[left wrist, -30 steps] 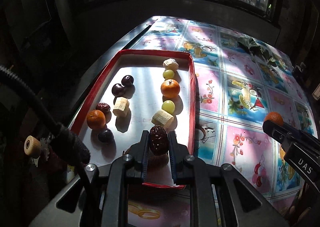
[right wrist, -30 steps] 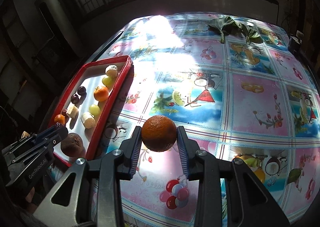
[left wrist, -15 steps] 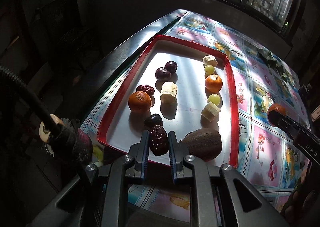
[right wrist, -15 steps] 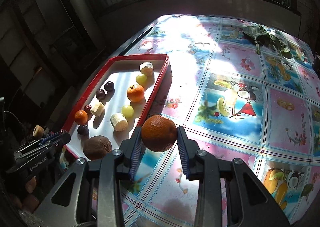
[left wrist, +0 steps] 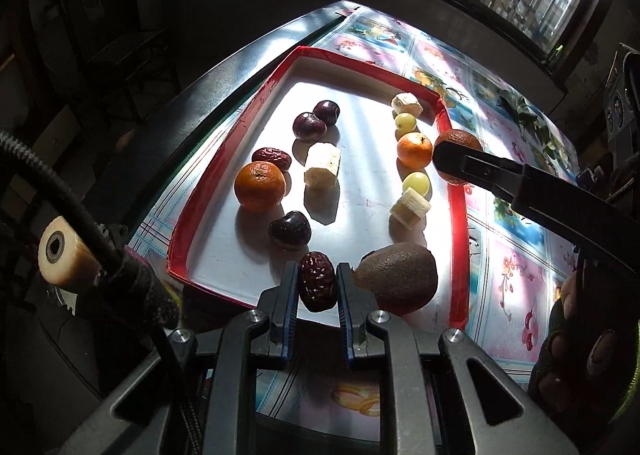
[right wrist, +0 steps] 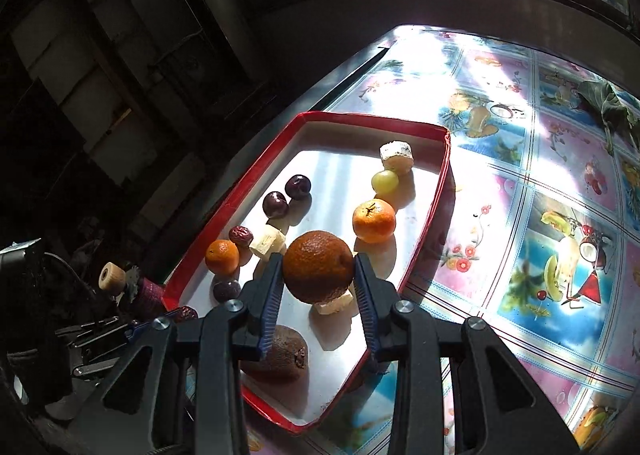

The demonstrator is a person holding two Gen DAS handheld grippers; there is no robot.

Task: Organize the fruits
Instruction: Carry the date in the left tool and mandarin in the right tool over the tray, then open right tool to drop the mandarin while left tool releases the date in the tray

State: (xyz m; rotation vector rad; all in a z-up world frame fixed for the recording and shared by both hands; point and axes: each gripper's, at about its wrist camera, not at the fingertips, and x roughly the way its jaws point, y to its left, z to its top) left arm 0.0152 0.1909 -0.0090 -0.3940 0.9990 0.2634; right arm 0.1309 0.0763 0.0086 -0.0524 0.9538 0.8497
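Jaws: right gripper (right wrist: 318,287) clamped on orange (right wrist: 318,266), left gripper (left wrist: 318,287) clamped on date (left wrist: 317,281). Tablecloth (right wrist: 560,195) under red tray (right wrist: 434,199). Orange held above tray, over right row near banana piece (right wrist: 334,303). Kiwi (left wrist: 396,278) on tray, just beside left jaws. Date at tray's near edge, next to cherry (left wrist: 289,230). Risk, judged: round orange rolls on release, knocks grape (left wrist: 416,183) from row; left jaws nudge kiwi when opening; date drops outside rim.
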